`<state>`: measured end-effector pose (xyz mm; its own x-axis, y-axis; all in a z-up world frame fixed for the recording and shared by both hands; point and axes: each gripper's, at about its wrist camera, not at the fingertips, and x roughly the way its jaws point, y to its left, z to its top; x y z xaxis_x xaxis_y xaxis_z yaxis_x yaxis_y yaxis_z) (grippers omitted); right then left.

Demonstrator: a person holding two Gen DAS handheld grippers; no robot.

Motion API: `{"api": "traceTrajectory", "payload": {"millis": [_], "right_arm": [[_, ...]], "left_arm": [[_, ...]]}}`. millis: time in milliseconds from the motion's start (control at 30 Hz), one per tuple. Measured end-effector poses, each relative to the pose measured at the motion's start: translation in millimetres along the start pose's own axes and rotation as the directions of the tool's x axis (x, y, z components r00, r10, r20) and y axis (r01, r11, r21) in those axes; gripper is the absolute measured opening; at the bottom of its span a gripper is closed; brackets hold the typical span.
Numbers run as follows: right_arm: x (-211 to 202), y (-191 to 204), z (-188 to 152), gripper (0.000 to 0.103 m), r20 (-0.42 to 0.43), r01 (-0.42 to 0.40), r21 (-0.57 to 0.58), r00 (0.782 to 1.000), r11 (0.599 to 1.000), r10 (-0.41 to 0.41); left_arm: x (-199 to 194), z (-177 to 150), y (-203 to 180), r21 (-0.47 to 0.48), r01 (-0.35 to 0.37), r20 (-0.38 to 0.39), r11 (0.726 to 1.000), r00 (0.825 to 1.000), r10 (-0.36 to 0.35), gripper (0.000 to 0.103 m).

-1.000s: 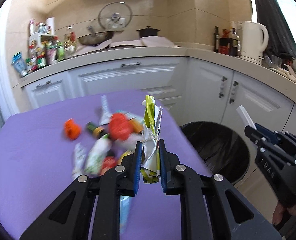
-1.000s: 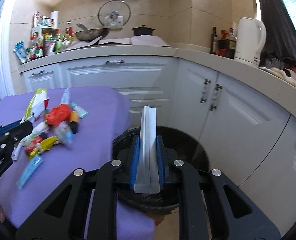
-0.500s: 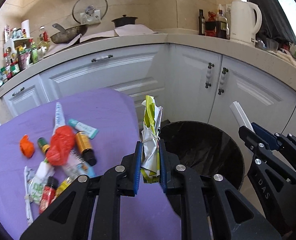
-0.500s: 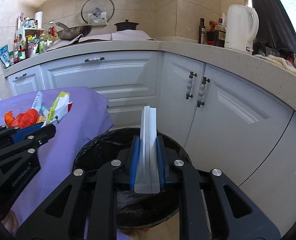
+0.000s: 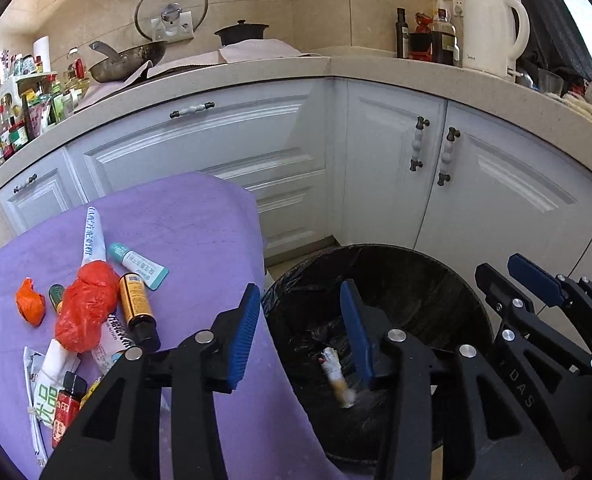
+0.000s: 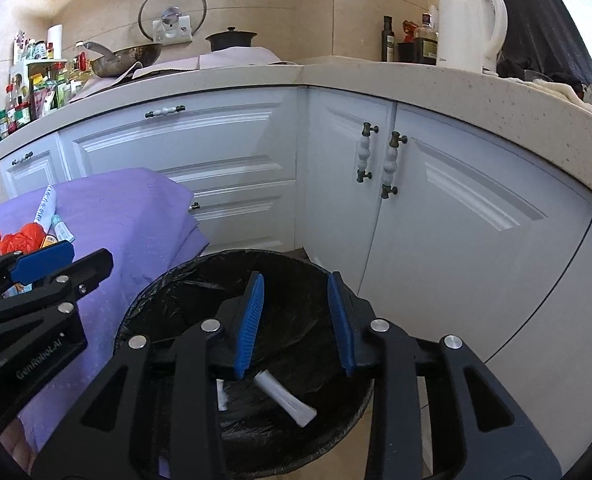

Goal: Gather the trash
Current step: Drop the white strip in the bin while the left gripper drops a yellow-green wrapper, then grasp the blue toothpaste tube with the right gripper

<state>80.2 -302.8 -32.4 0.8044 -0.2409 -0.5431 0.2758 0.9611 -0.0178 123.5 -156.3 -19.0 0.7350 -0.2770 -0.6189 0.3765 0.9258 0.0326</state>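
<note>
Both grippers over the bin (image 6: 144, 300), left gripper (image 5: 300, 336) and right gripper (image 6: 294, 322) jaws opening, nothing between them. Remaining trash on the purple cloth (image 5: 200, 232): red bag (image 5: 86, 306) looks light, crumply, pinch mid-bunch; brown bottle (image 5: 136, 306) rigid, probably slippery, grip across body.

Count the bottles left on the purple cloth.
3, perhaps more hidden: brown bottle right of the red bag, green-capped bottle left of it, red-labelled bottle near the cloth's front edge.
</note>
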Motion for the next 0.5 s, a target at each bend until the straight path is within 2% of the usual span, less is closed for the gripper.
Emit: {"api": "traceTrajectory", "payload": {"millis": [233,500], "right_arm": [[-22.3,21.7,-5.3,0.038,-0.009,-0.039,0.006,0.999,0.999,0.039],[-54.5,76.0,-15.7,0.041,-0.021,-0.132,-0.018,0.991,0.991,0.131]], "left_arm": [[-26.3,-7.3,24.0,-0.014,-0.032,0.016,0.999,0.999,0.033,0.042],[-69.0,-33.0,83.1,-0.052,-0.125,0.009,0.991,0.992,0.126,0.042]]}}
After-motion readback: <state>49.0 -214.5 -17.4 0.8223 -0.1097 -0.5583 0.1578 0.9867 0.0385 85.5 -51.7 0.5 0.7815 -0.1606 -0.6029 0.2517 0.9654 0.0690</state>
